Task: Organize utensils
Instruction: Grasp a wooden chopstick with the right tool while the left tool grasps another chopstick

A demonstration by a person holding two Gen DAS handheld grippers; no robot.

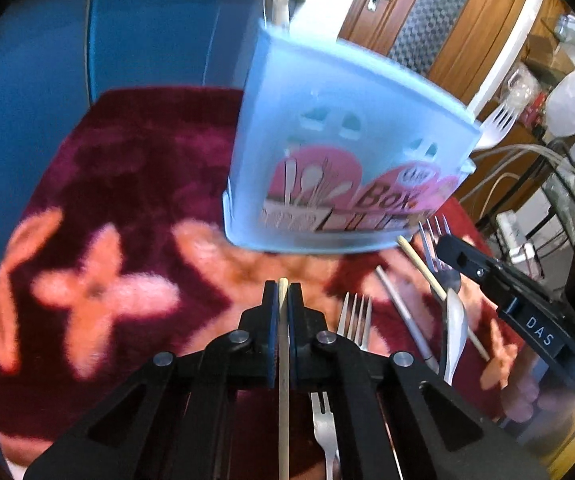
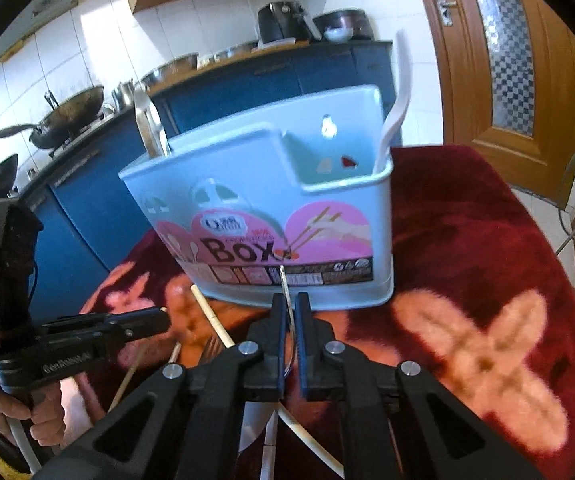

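Note:
A light blue utensil box [image 1: 339,152] with a pink label stands on the red flowered cloth [image 1: 135,184]; it also shows in the right wrist view [image 2: 271,208]. My left gripper [image 1: 283,296] is shut on a pale wooden chopstick [image 1: 283,380], just in front of the box. My right gripper [image 2: 290,308] is shut on a thin metal utensil handle [image 2: 287,288], close to the box's front. A white plastic spoon [image 2: 397,96] and a metal utensil [image 2: 147,120] stand in the box. A white fork [image 1: 495,124] sticks out of it.
Loose forks [image 1: 353,316], a spoon [image 1: 457,332] and chopsticks [image 1: 427,268] lie on the cloth right of my left gripper. More chopsticks [image 2: 211,320] lie left of my right gripper. Blue cabinets [image 2: 87,200] with woks stand behind; a wooden door [image 2: 507,60] is at the right.

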